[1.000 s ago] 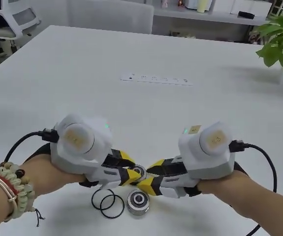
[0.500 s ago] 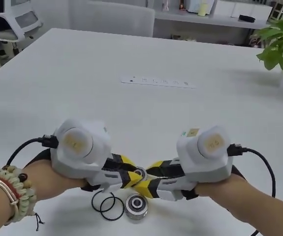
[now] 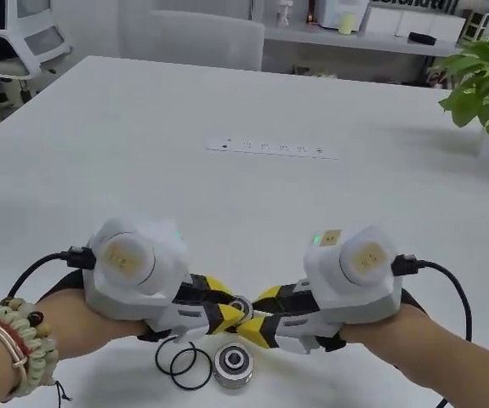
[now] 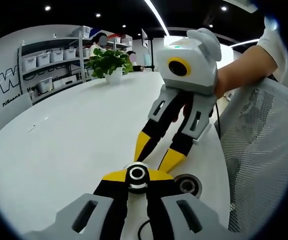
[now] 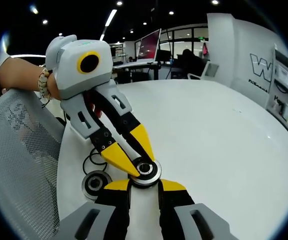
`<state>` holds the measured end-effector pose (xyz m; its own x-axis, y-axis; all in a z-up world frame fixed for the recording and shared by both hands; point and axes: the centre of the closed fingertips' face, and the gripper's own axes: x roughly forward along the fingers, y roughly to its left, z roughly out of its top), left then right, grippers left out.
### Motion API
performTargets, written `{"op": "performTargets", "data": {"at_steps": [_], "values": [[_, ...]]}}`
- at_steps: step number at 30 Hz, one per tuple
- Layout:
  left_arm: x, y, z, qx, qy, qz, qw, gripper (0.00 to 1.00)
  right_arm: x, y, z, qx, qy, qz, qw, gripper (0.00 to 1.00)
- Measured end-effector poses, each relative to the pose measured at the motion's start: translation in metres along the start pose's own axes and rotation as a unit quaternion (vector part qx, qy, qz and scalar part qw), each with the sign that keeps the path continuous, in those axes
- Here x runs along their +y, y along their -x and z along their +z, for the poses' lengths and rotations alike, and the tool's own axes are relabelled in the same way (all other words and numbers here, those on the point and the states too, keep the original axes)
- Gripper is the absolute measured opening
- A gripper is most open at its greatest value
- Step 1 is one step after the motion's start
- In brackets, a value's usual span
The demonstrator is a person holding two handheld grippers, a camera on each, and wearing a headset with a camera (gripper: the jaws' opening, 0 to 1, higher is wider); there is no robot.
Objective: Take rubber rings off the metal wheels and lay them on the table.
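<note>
Silver wheel [image 5: 148,170], dark rubber rim — pinched by L gripper [image 4: 136,176] & R gripper [image 5: 145,184], jaws nearly closed.

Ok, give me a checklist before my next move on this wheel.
1. Left tool shut on the held wheel: ok.
2. Right tool gripping that wheel: cannot tell; its tips sit at the rim.
3. A ring on the held wheel to remove: cannot tell.
4. Two rubber rings lying on the table: ok.
5. Spare wheel on the table beside the rings: ok.
</note>
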<state>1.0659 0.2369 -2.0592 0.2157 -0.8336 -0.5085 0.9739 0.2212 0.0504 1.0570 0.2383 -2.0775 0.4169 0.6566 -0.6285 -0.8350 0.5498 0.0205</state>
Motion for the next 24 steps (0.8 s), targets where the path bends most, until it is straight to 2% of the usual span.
{"op": "performTargets", "data": {"at_steps": [10, 12, 13, 14, 16, 21, 22, 23, 24], "values": [[0.001, 0.000, 0.000, -0.005, 0.003, 0.001, 1.0000, 0.08, 0.000, 0.002, -0.001, 0.006, 0.024, 0.000, 0.9997, 0.15], [0.001, 0.000, 0.000, -0.006, 0.003, 0.002, 1.0000, 0.08, -0.002, 0.003, -0.003, 0.012, 0.033, -0.002, 0.9994, 0.11], [0.001, 0.000, 0.000, -0.007, 0.004, 0.002, 1.0000, 0.08, -0.006, 0.005, -0.008, 0.026, 0.042, -0.011, 0.9987, 0.03], [0.001, -0.001, 0.000, -0.007, 0.005, 0.003, 1.0000, 0.08, -0.004, 0.004, -0.006, 0.018, 0.035, -0.004, 0.9992, 0.03], [0.001, -0.001, 0.000, -0.008, 0.006, 0.004, 0.9999, 0.08, -0.004, 0.004, -0.006, 0.018, 0.033, -0.005, 0.9993, 0.02], [0.003, -0.001, 0.000, -0.007, 0.008, 0.008, 0.9999, 0.08, -0.009, 0.004, -0.006, 0.021, 0.035, -0.019, 0.9990, 0.00], [0.003, -0.001, 0.000, -0.007, 0.008, 0.008, 0.9999, 0.08, -0.010, 0.005, -0.005, 0.020, 0.029, -0.022, 0.9991, 0.00], [0.003, -0.001, 0.000, -0.007, 0.008, 0.008, 0.9999, 0.08, -0.011, 0.005, -0.005, 0.017, 0.002, -0.023, 0.9996, 0.00], [0.003, -0.001, 0.000, -0.006, 0.008, 0.008, 0.9999, 0.08, -0.012, 0.005, -0.005, 0.016, -0.011, -0.024, 0.9995, 0.00]]}}
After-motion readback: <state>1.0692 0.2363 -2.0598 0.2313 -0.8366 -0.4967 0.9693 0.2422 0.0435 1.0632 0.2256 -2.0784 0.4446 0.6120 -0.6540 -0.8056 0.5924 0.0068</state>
